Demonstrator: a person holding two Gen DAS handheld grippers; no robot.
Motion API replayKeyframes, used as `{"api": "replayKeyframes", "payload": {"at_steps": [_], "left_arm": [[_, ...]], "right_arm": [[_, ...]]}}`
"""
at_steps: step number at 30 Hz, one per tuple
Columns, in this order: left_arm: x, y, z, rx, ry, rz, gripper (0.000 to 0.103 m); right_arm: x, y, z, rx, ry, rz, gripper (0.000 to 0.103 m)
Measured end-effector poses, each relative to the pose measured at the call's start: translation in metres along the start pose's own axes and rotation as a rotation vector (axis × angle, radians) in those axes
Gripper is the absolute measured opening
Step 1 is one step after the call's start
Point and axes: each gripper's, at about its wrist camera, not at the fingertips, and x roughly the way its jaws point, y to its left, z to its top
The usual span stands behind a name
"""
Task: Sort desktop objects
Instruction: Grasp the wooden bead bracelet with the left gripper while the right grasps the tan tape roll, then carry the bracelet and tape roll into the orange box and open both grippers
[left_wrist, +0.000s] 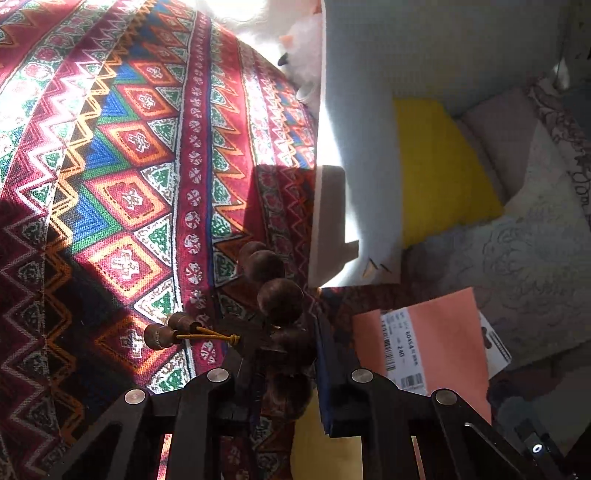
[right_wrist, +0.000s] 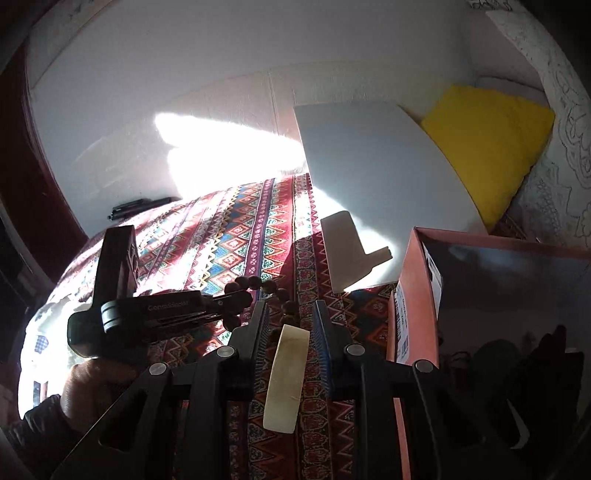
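A string of brown wooden beads (left_wrist: 280, 297) with a yellow cord hangs above the patterned cloth (left_wrist: 129, 155), and my left gripper (left_wrist: 284, 354) is shut on it. In the right wrist view the same beads (right_wrist: 258, 284) show at the tip of the left gripper (right_wrist: 236, 301), which a hand (right_wrist: 92, 387) holds. My right gripper (right_wrist: 288, 328) is shut on a cream ring-shaped piece (right_wrist: 286, 380), seen edge-on above the cloth (right_wrist: 229, 240). Beside the right gripper, on the right, stands an open salmon shoe box (right_wrist: 413, 295), also in the left wrist view (left_wrist: 439, 332).
A white board (right_wrist: 369, 166) leans at the cloth's far right edge, with a beige wooden piece (right_wrist: 345, 251) against it. A yellow cushion (right_wrist: 487, 147) lies behind. Dark items fill the box. Black pens (right_wrist: 140, 206) lie far left. A white plush toy (left_wrist: 299, 44) sits far off.
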Motion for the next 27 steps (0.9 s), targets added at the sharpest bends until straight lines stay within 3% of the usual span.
{"api": "replayKeyframes", "payload": {"at_steps": [3, 4, 5, 8, 10, 11, 12, 19, 27], "left_arm": [[-0.011, -0.004, -0.001, -0.008, -0.019, -0.034, 0.017], [-0.016, -0.004, 0.0, -0.008, -0.025, -0.045, 0.017], [-0.021, -0.006, 0.0, -0.003, -0.033, -0.048, 0.017], [-0.029, -0.006, 0.005, 0.0, -0.051, -0.058, 0.017], [-0.032, -0.005, 0.008, -0.003, -0.054, -0.051, 0.017], [-0.034, -0.004, 0.008, -0.004, -0.057, -0.043, 0.017], [-0.035, -0.003, 0.009, -0.01, -0.058, -0.043, 0.017], [-0.066, -0.014, 0.012, 0.001, -0.096, -0.092, 0.017], [-0.106, -0.073, 0.003, 0.069, -0.149, -0.195, 0.017]], "right_arm": [[0.014, 0.006, -0.005, -0.019, 0.076, -0.017, 0.026], [0.023, 0.009, -0.009, -0.037, 0.121, -0.038, 0.042], [0.031, 0.013, -0.012, -0.055, 0.149, -0.083, 0.074], [0.055, 0.022, -0.017, -0.077, 0.203, -0.136, 0.083], [0.078, 0.016, -0.02, -0.041, 0.251, -0.134, 0.081], [0.088, 0.013, -0.023, -0.031, 0.271, -0.11, 0.05], [0.091, 0.01, -0.024, -0.011, 0.278, -0.074, 0.026], [0.009, 0.015, -0.002, 0.045, 0.029, 0.065, 0.025], [-0.069, 0.004, 0.005, 0.088, -0.138, 0.111, 0.025]]}}
